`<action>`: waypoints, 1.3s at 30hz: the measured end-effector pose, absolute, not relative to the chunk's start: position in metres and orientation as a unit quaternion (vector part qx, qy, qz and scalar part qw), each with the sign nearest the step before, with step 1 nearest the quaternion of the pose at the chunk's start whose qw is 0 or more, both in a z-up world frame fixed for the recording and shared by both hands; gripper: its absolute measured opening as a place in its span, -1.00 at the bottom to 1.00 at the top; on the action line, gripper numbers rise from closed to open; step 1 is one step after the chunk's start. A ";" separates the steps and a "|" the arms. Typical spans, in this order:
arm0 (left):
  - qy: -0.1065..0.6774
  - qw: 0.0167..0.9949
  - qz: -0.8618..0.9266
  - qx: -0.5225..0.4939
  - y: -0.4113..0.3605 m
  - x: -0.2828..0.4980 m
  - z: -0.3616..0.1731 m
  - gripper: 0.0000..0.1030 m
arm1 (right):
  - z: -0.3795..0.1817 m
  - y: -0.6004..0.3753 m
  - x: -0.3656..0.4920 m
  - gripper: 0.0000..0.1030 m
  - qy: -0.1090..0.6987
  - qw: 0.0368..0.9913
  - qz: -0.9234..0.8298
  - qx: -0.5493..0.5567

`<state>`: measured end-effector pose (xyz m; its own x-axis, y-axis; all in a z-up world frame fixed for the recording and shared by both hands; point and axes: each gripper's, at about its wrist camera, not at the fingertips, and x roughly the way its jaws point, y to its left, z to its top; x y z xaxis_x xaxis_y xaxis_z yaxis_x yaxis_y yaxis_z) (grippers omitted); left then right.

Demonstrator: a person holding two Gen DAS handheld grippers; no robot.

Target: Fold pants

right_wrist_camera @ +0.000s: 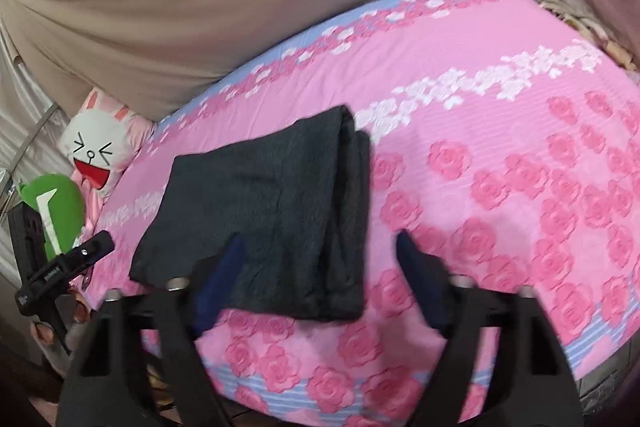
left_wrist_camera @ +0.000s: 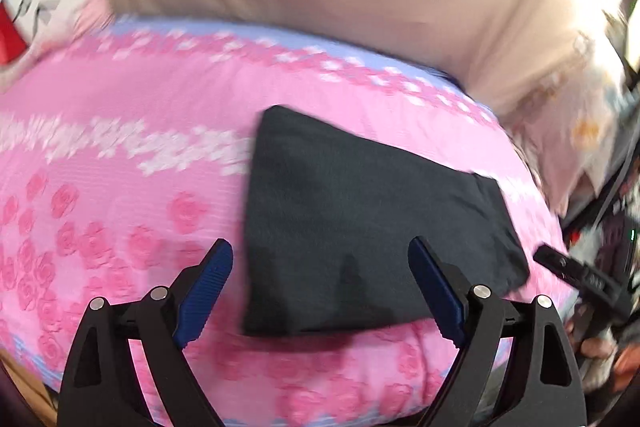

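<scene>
A bed (right_wrist_camera: 500,155) is seen covered by a pink sheet (left_wrist_camera: 120,187) printed with roses and bands of white flowers, edged in pale blue. A folded pair of dark grey pants (left_wrist_camera: 352,227) (right_wrist_camera: 272,211) is laid flat on it near the front edge. A white rabbit-face pillow (right_wrist_camera: 96,151) is propped at one end of the bed.

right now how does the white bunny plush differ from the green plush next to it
The white bunny plush has a drawn face with squinting eyes and an open red mouth; the green plush shows no face, only a white mark. The bunny lies farther back, against the beige curtain; the green one sits nearer the camera, partly hidden behind the left gripper. Both sit off the left edge of the pink bedspread.
</scene>
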<state>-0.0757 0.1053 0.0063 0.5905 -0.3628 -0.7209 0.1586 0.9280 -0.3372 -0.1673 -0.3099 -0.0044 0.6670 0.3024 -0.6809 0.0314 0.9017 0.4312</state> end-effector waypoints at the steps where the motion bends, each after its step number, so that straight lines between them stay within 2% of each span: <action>1: 0.444 0.873 -0.144 -0.142 0.116 -0.068 -0.001 0.69 | -0.011 -0.311 -0.161 0.58 0.414 0.880 0.089 0.215; 4: 0.504 0.817 -0.155 -0.234 0.143 -0.049 -0.042 0.69 | -0.037 -0.310 -0.144 0.59 0.452 0.843 0.128 0.261; 5: 0.507 0.810 -0.160 -0.248 0.145 -0.047 -0.048 0.70 | -0.039 -0.307 -0.144 0.68 0.439 0.847 0.137 0.267; 9: 0.492 0.803 -0.214 -0.261 0.133 -0.042 -0.051 0.70 | -0.043 -0.299 -0.130 0.68 0.430 0.832 0.182 0.299; 10: 0.487 0.802 -0.226 -0.262 0.128 -0.038 -0.053 0.67 | -0.044 -0.296 -0.125 0.51 0.426 0.833 0.186 0.300; 11: 0.485 0.799 -0.242 -0.259 0.122 -0.031 -0.054 0.08 | -0.046 -0.292 -0.119 -0.04 0.433 0.833 0.178 0.295; 12: 0.502 0.785 -0.250 -0.262 0.117 -0.025 -0.058 -0.47 | -0.047 -0.289 -0.115 -0.34 0.440 0.831 0.175 0.292; 13: 0.513 0.779 -0.244 -0.265 0.115 -0.022 -0.061 -0.65 | -0.045 -0.289 -0.116 -0.43 0.438 0.830 0.176 0.297; 14: 0.511 0.781 -0.243 -0.265 0.115 -0.024 -0.058 -0.73 | -0.037 -0.288 -0.122 -0.47 0.434 0.834 0.176 0.293; 17: 0.510 0.781 -0.267 -0.241 0.117 -0.054 -0.037 -0.82 | -0.019 -0.288 -0.153 -0.47 0.435 0.836 0.186 0.279; 19: 0.533 0.762 -0.278 -0.241 0.118 -0.070 -0.038 -0.79 | -0.020 -0.289 -0.168 -0.38 0.457 0.831 0.180 0.261; 21: 0.556 0.754 -0.263 -0.230 0.115 -0.081 -0.054 -0.59 | -0.042 -0.294 -0.173 -0.15 0.492 0.817 0.157 0.257; 22: 0.555 0.754 -0.261 -0.235 0.115 -0.081 -0.059 -0.47 | -0.047 -0.298 -0.176 -0.09 0.476 0.820 0.164 0.272; 24: 0.544 0.744 -0.272 -0.276 0.122 -0.079 -0.068 -0.39 | -0.049 -0.301 -0.175 0.05 0.470 0.812 0.178 0.298; 26: 0.534 0.732 -0.289 -0.311 0.123 -0.076 -0.070 0.12 | -0.048 -0.296 -0.170 0.38 0.466 0.808 0.193 0.303; 27: 0.527 0.731 -0.296 -0.317 0.119 -0.076 -0.069 0.20 | -0.047 -0.294 -0.168 0.45 0.465 0.810 0.195 0.298; 29: 0.520 0.742 -0.306 -0.292 0.104 -0.074 -0.063 0.59 | -0.044 -0.282 -0.162 0.73 0.461 0.820 0.203 0.273; 33: 0.497 0.764 -0.315 -0.263 0.086 -0.069 -0.057 0.63 | -0.047 -0.272 -0.156 0.78 0.443 0.832 0.199 0.267; 34: 0.497 0.762 -0.317 -0.270 0.086 -0.067 -0.056 0.52 | -0.047 -0.276 -0.155 0.69 0.439 0.833 0.196 0.273; 35: 0.503 0.750 -0.323 -0.283 0.085 -0.064 -0.059 0.12 | -0.049 -0.281 -0.154 0.17 0.441 0.832 0.185 0.280; 36: 0.508 0.747 -0.318 -0.288 0.088 -0.062 -0.062 -0.13 | -0.052 -0.285 -0.153 -0.10 0.446 0.830 0.176 0.286; 37: 0.511 0.750 -0.309 -0.286 0.094 -0.060 -0.063 -0.47 | -0.053 -0.289 -0.153 -0.40 0.446 0.829 0.170 0.293; 39: 0.498 0.757 -0.315 -0.282 0.098 -0.065 -0.052 -0.61 | -0.046 -0.292 -0.159 -0.46 0.436 0.828 0.175 0.305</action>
